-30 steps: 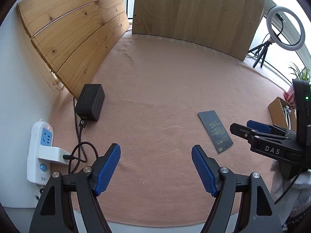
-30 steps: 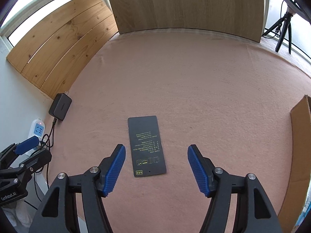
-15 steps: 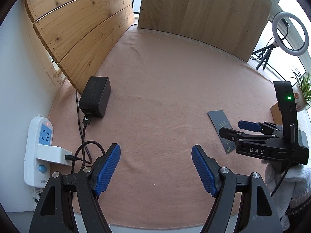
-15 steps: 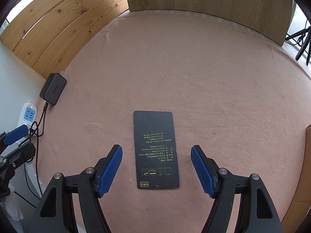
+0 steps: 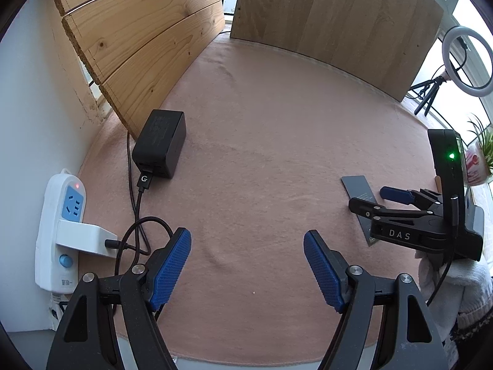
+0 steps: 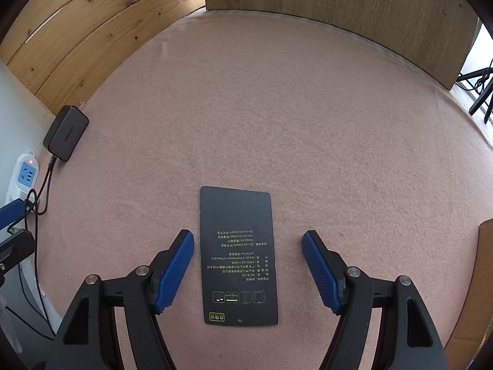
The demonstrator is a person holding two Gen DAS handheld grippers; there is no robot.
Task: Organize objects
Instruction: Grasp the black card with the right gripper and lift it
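A flat black card [image 6: 238, 256] with yellow print lies on the pink felt table top [image 6: 277, 123]. My right gripper [image 6: 248, 269] is open and empty, its blue pads on either side of the card, just above it. The card also shows in the left wrist view [image 5: 359, 189], partly hidden under the right gripper [image 5: 374, 199]. My left gripper [image 5: 248, 266] is open and empty over bare felt at the table's front left.
A black charger brick [image 5: 160, 143] with its cable lies at the left edge beside a white power strip [image 5: 60, 234]. Wooden boards [image 5: 323, 15] stand along the back and left. A cardboard box edge [image 6: 480, 277] is at the right. A ring light [image 5: 465, 61] stands far right.
My right gripper has moved forward and down over the card, so the card now lies between its pads. My left gripper has shifted slightly forward and left.
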